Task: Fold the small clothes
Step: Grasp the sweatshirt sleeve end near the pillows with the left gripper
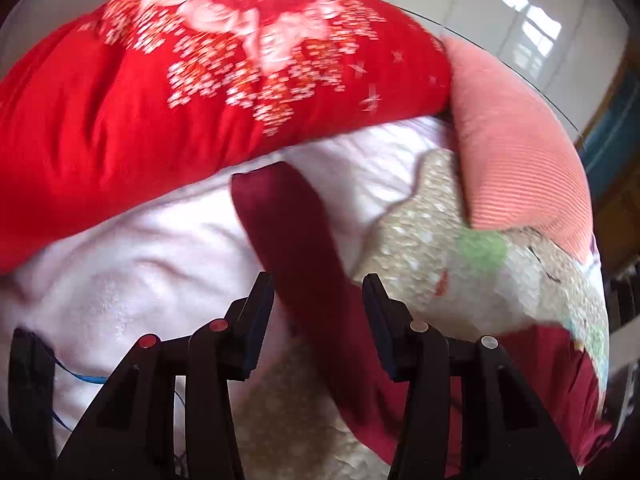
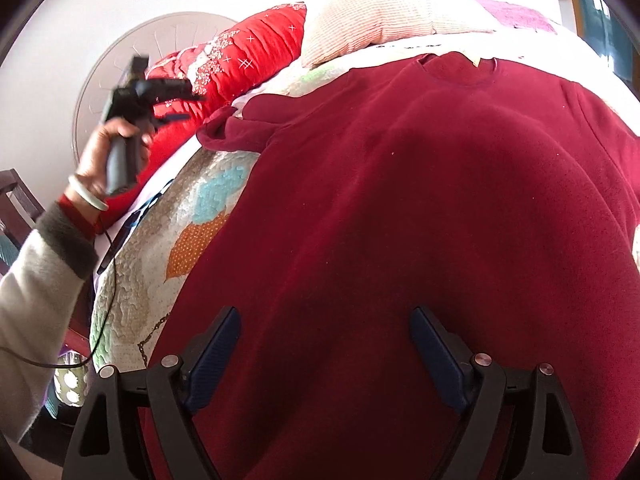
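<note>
A dark red fleece sweater [image 2: 420,208] lies spread flat on a quilted bed, neck hole at the far end. Its left sleeve [image 2: 240,128] lies bunched at the far left. My right gripper [image 2: 324,316] is open and empty just above the sweater's body. In the left wrist view the sleeve [image 1: 292,240] runs toward me between the jaws of my left gripper [image 1: 318,284], which is open and empty above it. The left gripper [image 2: 176,108] also shows in the right wrist view, held in a hand over the red pillow.
A red patterned pillow [image 1: 168,92] and a ribbed pink pillow [image 1: 516,152] lie at the head of the bed. The patchwork quilt [image 2: 200,216] covers the bed. A blue cable [image 1: 84,378] trails on the white sheet [image 1: 140,264].
</note>
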Demonstrator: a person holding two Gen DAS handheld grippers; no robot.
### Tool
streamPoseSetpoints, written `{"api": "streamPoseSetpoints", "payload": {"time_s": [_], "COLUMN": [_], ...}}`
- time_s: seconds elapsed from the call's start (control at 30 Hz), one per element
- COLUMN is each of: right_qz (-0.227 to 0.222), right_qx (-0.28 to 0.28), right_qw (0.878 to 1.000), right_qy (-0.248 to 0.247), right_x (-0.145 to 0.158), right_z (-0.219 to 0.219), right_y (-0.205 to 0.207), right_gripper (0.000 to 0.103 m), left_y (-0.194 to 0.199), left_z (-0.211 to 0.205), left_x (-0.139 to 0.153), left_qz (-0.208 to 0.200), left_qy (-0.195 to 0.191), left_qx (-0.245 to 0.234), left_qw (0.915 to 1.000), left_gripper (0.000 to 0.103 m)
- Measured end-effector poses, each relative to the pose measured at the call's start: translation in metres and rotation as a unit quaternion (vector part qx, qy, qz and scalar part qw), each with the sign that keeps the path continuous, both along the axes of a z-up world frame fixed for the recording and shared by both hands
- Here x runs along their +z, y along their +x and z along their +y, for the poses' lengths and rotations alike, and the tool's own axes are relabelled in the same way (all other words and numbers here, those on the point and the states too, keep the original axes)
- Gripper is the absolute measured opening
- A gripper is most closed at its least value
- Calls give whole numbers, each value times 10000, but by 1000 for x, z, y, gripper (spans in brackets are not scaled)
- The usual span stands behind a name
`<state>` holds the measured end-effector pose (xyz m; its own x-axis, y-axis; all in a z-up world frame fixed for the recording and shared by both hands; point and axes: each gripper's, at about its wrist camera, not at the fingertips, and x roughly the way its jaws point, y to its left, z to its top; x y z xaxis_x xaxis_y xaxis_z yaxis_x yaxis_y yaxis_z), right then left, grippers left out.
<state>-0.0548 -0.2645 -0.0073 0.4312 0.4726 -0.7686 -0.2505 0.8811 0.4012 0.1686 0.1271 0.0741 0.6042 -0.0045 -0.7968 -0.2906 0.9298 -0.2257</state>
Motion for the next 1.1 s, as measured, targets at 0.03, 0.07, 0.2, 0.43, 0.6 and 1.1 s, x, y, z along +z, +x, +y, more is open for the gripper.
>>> {"api": "streamPoseSetpoints", "payload": {"time_s": [0.03,0.07,0.2,0.43,0.6,1.1], "right_qz": [-21,-49,-94,-96,-70,-132], "right_qx": [48,95,187,203,22,-600], "right_qw": [10000,9999,9998,9997,9997,9968], "right_qy": [-30,-63,-71,2,224,514], "right_x": [0,0,-2,-4,0,26], "right_z": [1,2,3,1,-7,-42], "right_y": [1,2,5,6,5,-2], "right_gripper": [85,86,89,90,89,87], "left_y": [4,6,28,44,15,-1], "left_z": [12,19,26,21,-11,-85], "left_x": [-9,-15,-37,-42,20,32], "left_qz": [96,153,327,16,-764,-388], "left_qy": [-130,-182,-123,-363,-574,50], "left_qx": [219,344,448,332,-397,-966], "left_qw": [9996,9991,9984,9988,9946,9946], "left_gripper": [50,54,56,7,3,57]}}
